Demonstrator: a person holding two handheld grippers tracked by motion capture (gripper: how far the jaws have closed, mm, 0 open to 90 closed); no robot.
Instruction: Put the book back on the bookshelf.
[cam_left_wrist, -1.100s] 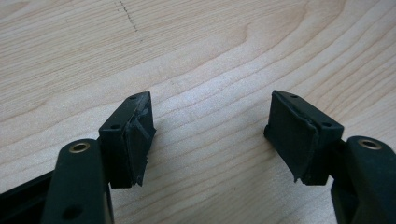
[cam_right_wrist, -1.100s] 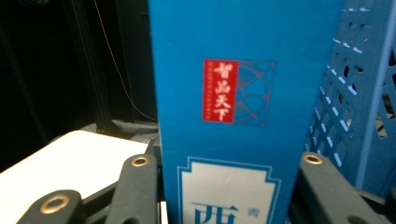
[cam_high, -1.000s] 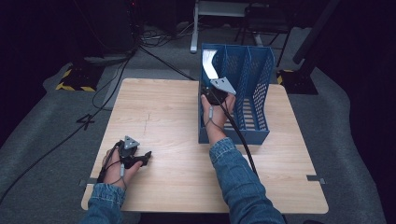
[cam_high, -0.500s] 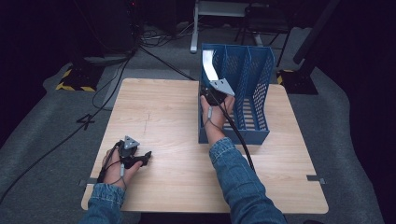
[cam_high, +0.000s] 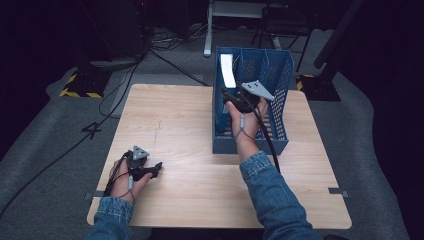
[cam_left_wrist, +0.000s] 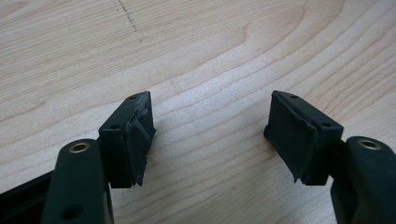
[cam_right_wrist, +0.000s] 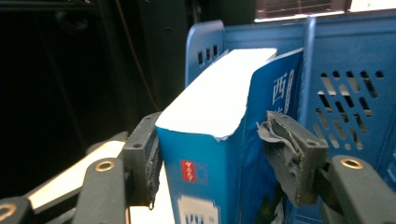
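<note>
Two grippers: left gripper (cam_high: 156, 168) at table's (cam_high: 190, 125) 7 o'clock, jaws wide, empty; right gripper (cam_right_wrist: 212, 158) straddles book (cam_right_wrist: 212, 140) in rack (cam_high: 277, 75), right jaw not touching.

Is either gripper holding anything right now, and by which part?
Left gripper: nothing, open over bare table. Right gripper straddles the blue book's spine end; a gap shows at one pad, so no firm hold.
</note>
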